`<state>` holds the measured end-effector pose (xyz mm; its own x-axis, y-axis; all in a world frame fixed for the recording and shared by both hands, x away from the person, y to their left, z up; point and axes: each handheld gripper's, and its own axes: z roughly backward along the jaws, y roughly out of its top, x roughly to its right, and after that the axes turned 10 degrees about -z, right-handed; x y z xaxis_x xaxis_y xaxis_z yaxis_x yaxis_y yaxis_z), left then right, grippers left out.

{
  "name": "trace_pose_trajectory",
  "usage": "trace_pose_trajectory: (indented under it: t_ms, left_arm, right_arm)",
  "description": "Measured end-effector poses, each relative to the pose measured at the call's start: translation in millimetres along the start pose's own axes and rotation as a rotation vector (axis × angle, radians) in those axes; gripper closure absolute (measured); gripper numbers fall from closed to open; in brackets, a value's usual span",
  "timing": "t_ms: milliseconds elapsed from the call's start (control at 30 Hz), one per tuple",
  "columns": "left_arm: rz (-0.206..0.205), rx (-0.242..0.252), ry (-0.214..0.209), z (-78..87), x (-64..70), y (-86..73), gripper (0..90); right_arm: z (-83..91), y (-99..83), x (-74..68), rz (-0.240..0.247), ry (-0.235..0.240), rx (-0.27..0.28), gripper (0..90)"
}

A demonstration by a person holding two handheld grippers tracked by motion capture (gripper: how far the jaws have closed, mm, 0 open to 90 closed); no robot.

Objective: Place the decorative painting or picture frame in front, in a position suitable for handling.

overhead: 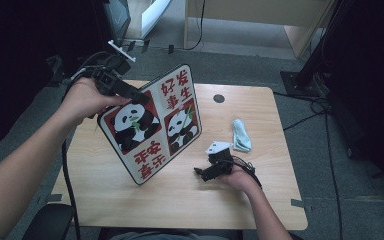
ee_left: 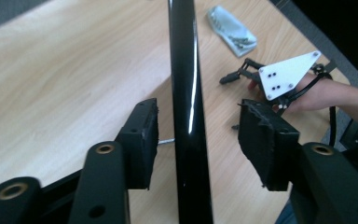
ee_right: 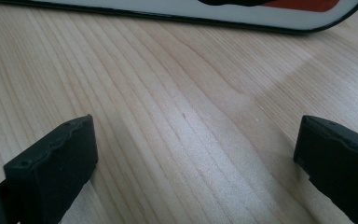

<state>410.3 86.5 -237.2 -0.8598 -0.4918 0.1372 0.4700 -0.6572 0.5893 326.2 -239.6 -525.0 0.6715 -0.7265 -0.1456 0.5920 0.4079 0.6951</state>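
Note:
A panda picture board (overhead: 152, 122) with red Chinese characters stands tilted on the wooden table (overhead: 180, 200), its lower corner resting near the middle. My left gripper (overhead: 137, 96) is at the board's upper left edge. In the left gripper view the board's black edge (ee_left: 186, 116) runs between the jaws of that gripper (ee_left: 198, 116), with a visible gap on each side, so it is open. To the board's right, low on the table, my right gripper (overhead: 202, 172) is wide open (ee_right: 196, 140) over bare wood, with the board's bottom rim (ee_right: 242, 18) just ahead of it.
A crumpled light-blue cloth (overhead: 240, 135) lies at the right of the table, beyond the right hand. A round cable hole (overhead: 219, 98) sits near the far edge. Cables trail over the floor to the right, and a pale cabinet (overhead: 260, 15) stands behind.

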Motion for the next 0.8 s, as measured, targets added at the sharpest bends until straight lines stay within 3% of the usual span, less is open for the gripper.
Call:
trace_pose_trajectory:
  t_ms: [300,433,567,800]
  left_arm:
    - [-0.037,0.097,0.028,15.6,0.0,-21.5,38.1]
    - [-0.033,0.129,0.031,18.2,-2.3,-34.4,35.9]
    - [-0.051,0.128,0.025,19.1,-0.7,-45.5,34.7]
    - [-0.066,0.157,0.04,26.8,3.8,-62.7,33.0]
  right_arm:
    - [-0.4,0.4,-0.7,-0.007,-0.006,0.0,0.0]
    - [-1.4,1.1,-0.5,-0.004,-0.005,0.004,0.0]
    - [-2.6,1.6,-4.5,-0.029,-0.033,0.008,0.0]
    - [-1.9,2.2,-3.3,-0.03,-0.025,0.006,3.1]
